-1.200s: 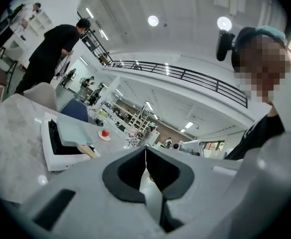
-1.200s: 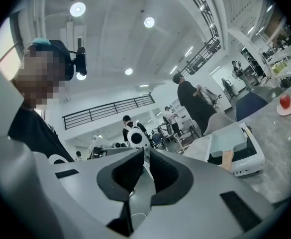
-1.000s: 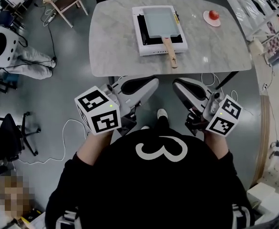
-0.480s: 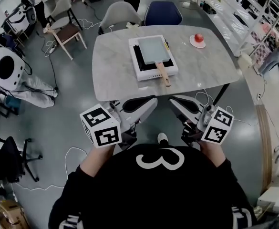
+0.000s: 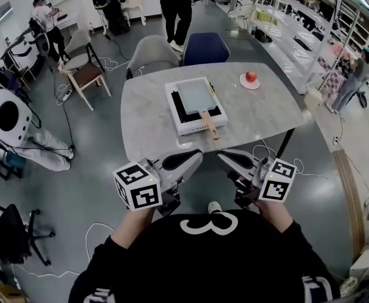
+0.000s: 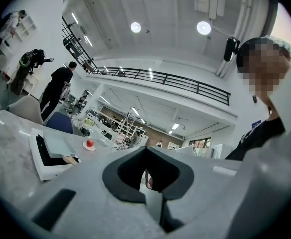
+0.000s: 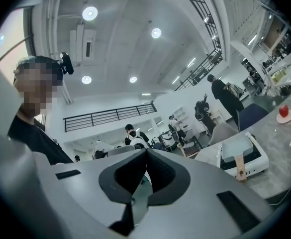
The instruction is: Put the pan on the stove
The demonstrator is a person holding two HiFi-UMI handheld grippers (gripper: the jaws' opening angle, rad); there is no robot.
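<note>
The pan (image 5: 193,95) covered the top of the stove (image 5: 193,130), so what lay under it was hidden. The red thing (image 5: 251,76) on its plate (image 5: 255,86) was too small to name. Seen along the left gripper (image 6: 145,148), its own body hid the stove's near end and most of the pan's handle (image 6: 70,159).

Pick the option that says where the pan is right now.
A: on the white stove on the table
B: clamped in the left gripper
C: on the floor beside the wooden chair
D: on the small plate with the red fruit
A: the head view shows the pan resting on top of the white stove on the table, with its wooden handle pointing toward the person.
</note>
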